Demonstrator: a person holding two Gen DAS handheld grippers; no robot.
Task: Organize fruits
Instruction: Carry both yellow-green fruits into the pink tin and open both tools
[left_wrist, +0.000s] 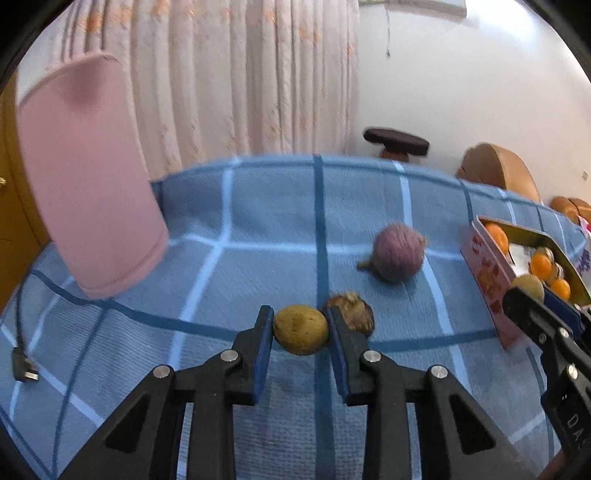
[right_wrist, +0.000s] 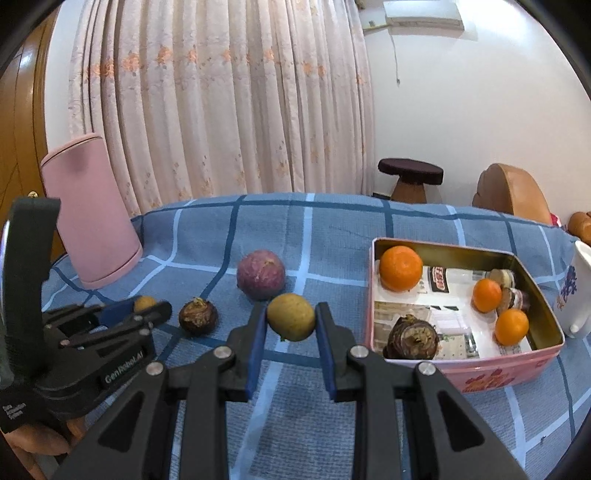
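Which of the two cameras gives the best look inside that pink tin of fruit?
The right wrist view: the pink tin lies open and sharp, its contents all visible. The left wrist view catches only its blurred end at the frame edge, partly behind the right gripper.

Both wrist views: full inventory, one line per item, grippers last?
Yellow-brown round fruits: 2, one in each gripper.
Purple round fruit: 1, mid-cloth.
Dark brown bulb-like fruits: 2, one on cloth, one in tin.
Oranges: 3, in tin.
Pink rectangular tin: 1, right.
Blue checked cloth: 1, underneath.
Pink cylindrical container: 1, far left.
Left gripper: shut on fruit.
Right gripper: shut on fruit.
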